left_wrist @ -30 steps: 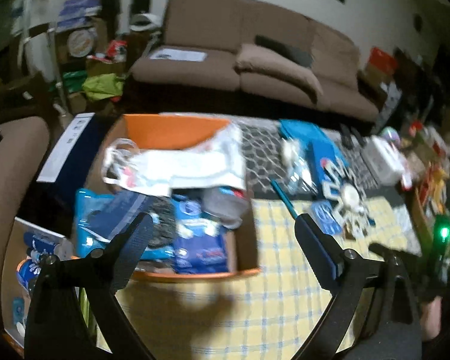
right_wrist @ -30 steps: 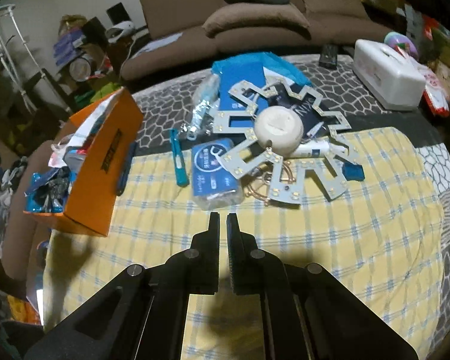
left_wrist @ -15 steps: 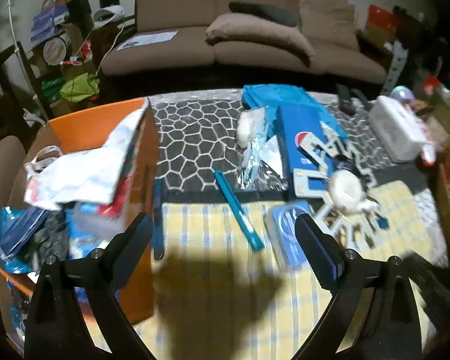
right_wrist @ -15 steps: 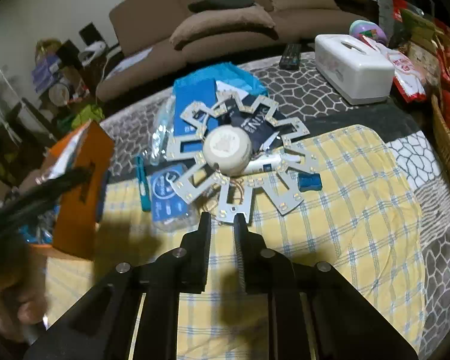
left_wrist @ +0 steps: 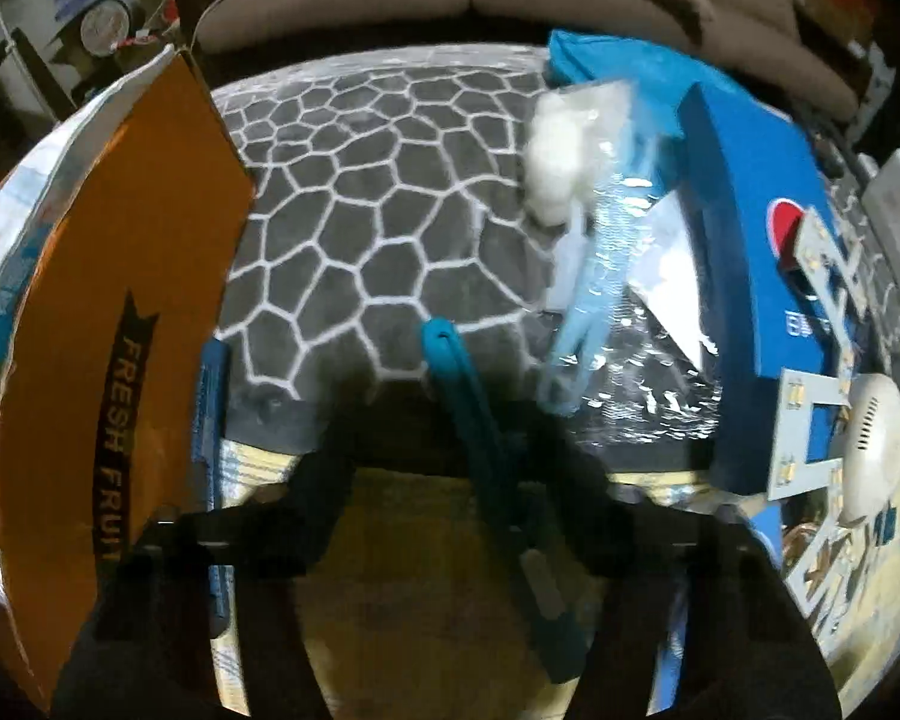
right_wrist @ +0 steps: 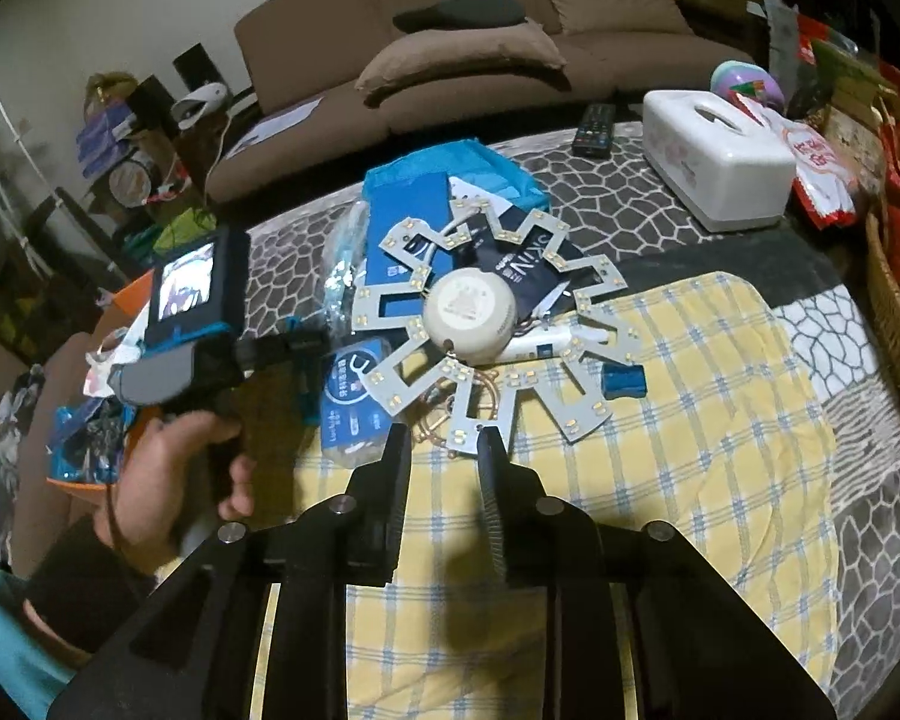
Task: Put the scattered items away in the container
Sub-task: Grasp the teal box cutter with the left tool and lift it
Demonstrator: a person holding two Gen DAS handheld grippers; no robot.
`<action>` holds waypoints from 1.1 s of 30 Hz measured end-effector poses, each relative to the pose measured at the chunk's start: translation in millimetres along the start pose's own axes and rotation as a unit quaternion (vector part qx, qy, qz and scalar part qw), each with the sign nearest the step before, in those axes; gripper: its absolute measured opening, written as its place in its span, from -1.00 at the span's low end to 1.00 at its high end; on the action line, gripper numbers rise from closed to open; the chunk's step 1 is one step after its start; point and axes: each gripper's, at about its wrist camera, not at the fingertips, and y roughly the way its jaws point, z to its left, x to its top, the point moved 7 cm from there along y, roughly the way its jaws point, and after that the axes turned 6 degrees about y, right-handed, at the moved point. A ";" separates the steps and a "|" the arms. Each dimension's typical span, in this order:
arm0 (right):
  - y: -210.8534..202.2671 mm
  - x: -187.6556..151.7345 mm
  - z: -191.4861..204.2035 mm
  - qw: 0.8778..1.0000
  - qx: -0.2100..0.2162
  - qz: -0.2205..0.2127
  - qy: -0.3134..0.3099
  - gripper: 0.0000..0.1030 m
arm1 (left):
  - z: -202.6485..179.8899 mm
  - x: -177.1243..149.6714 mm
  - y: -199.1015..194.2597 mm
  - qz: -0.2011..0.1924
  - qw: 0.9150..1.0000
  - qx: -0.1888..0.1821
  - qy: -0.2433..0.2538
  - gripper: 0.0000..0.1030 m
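Yellow checked cloth (right_wrist: 660,450) remains littered: a star-shaped light panel (right_wrist: 486,312), blue packets and a teal tool (left_wrist: 480,420) lie outside the orange box (left_wrist: 120,330), which already holds several items. Left gripper (left_wrist: 444,480) is closing around the teal tool, contact unconfirmed; right gripper (right_wrist: 441,450) is opening, empty, above the cloth.

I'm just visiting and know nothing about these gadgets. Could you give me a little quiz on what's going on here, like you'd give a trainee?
1. True or false: the white tissue box sits inside the orange box.
2. What lies between the fingers of the left tongs? A. a slim teal tool. B. a remote control. C. a red snack bag.
3. What colour is the checked cloth below the right tongs?
Key: 1 false. 2 A; those tongs are closing around it. 3 yellow; the right tongs are opening, with nothing between them.
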 end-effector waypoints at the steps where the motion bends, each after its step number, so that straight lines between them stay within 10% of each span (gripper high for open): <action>1: -0.5 0.2 -1.2 1.000 0.002 0.000 0.005 -0.54 | -2.9 -2.4 -3.5 0.000 1.000 0.001 0.002 -0.62; 11: 1.2 -3.1 6.2 1.000 0.026 0.004 0.008 -0.54 | -3.5 -55.7 -89.8 -0.027 0.996 -0.070 0.043 -0.76; 19: 23.7 -25.9 40.2 0.998 0.048 0.034 -0.039 -0.54 | 107.8 -78.5 -214.5 -0.141 0.988 -0.061 -0.002 -0.75; 25: 30.7 -64.7 108.5 0.973 0.038 0.025 -0.225 -0.28 | 191.2 -77.9 -242.7 -0.175 0.981 -0.045 -0.073 -0.75; 27: 33.2 -74.6 121.2 0.972 0.071 0.037 -0.220 -0.03 | 207.6 -76.0 -242.3 -0.180 0.978 -0.051 -0.088 -0.76; 33: 63.9 -43.8 143.3 0.980 0.159 0.080 -0.088 -0.23 | 239.0 -83.2 -238.0 -0.175 0.976 -0.058 -0.117 -0.75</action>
